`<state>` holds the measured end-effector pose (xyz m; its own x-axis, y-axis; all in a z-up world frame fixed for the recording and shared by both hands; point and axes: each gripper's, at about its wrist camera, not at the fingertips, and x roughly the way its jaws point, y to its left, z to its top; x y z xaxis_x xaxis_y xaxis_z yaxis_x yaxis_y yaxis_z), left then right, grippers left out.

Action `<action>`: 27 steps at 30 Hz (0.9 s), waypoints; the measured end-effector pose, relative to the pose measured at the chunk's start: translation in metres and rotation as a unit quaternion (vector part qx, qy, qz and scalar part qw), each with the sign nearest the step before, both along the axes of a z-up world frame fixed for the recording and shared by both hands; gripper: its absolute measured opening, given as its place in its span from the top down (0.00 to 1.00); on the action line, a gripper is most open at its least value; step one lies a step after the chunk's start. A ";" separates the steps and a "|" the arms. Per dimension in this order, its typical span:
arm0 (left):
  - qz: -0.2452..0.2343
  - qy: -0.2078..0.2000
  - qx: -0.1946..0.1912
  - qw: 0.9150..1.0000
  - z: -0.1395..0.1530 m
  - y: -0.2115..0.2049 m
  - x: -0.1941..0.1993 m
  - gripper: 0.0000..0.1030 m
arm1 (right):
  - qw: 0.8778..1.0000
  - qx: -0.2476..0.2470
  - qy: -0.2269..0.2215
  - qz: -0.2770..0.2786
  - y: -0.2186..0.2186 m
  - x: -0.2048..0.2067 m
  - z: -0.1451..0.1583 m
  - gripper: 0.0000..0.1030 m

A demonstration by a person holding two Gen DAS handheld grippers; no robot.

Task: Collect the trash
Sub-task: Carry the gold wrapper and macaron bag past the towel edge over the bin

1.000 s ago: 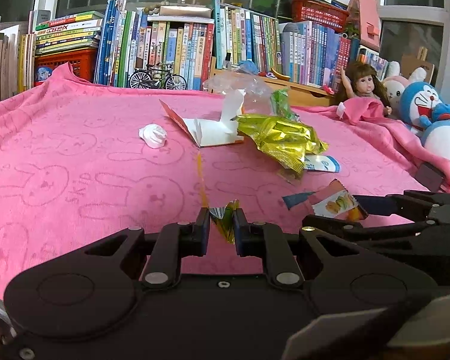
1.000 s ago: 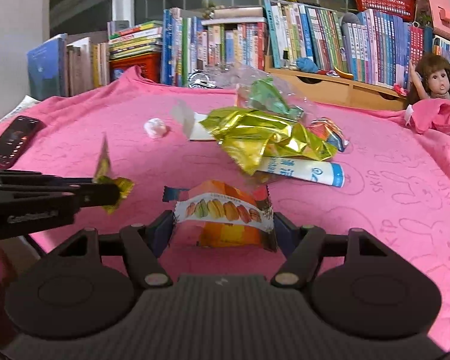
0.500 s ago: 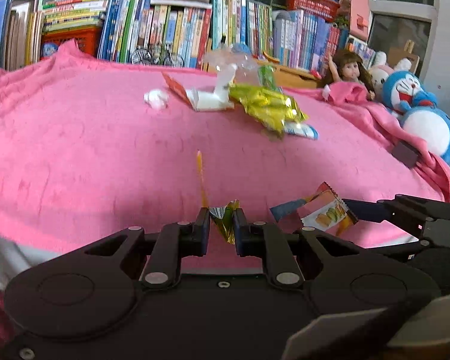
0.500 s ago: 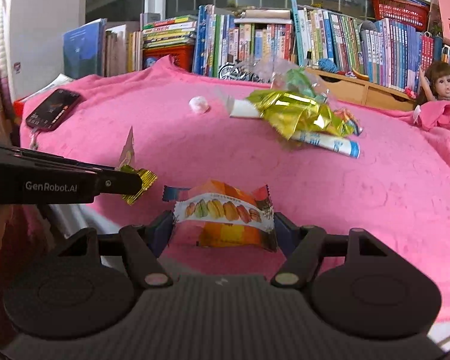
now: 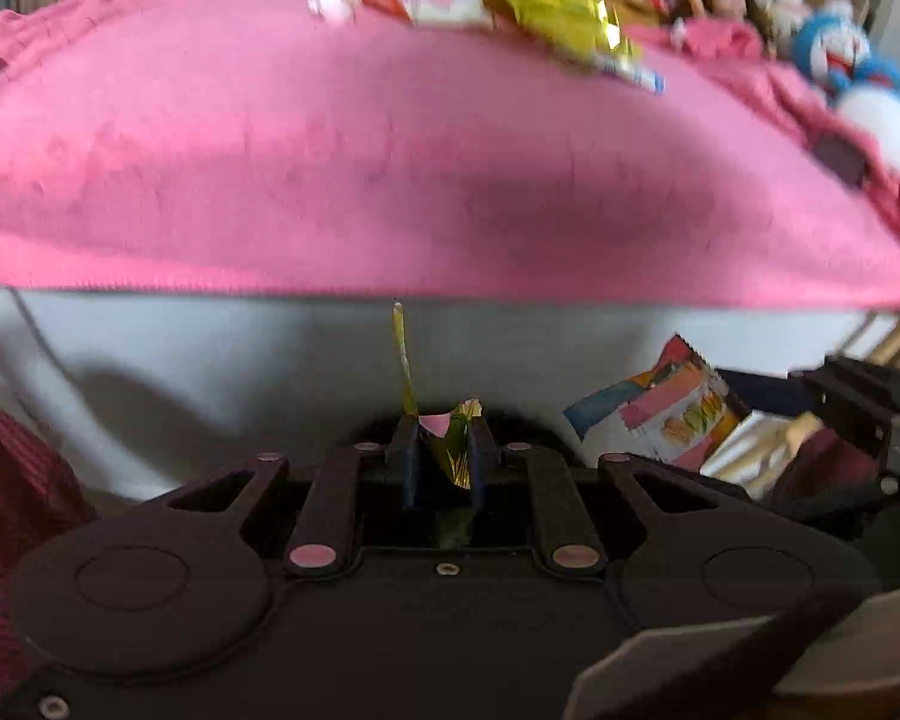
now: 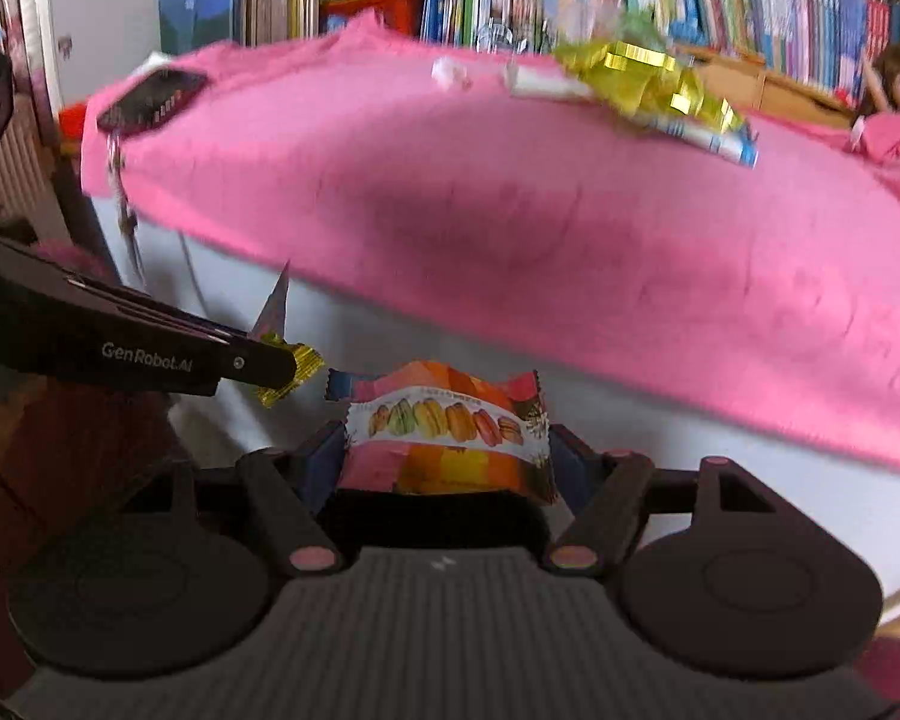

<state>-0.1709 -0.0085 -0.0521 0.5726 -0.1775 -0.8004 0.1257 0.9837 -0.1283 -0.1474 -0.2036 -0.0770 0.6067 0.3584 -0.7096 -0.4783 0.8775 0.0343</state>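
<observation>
The left gripper is pinched on a small gold foil wrapper, a thin strip of it standing up above the left finger. Just right of it, the right gripper clamps a macaron snack packet across its width. Both sit below and in front of the pink blanket, where a gold foil bag remains. No bin shows, so keep both grips firm until one is directly under the fingers.

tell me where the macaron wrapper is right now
The macaron wrapper is clamped between the right gripper fingers, held off the front edge of the pink blanket. The left gripper, pinching a gold wrapper, is just to its left.
</observation>
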 end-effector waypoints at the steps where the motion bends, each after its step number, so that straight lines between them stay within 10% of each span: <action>1: -0.003 0.012 0.008 1.000 -0.007 -0.001 0.000 0.86 | 1.000 -0.001 0.009 0.001 0.000 0.000 -0.006 0.27; 14: -0.030 0.141 0.030 0.989 -0.073 -0.011 0.006 0.84 | 0.992 -0.058 0.113 0.021 0.017 0.000 -0.072 0.25; 27: -0.026 0.153 0.036 0.987 -0.076 -0.019 0.020 0.80 | 0.991 -0.059 0.116 0.030 0.019 0.001 -0.073 0.17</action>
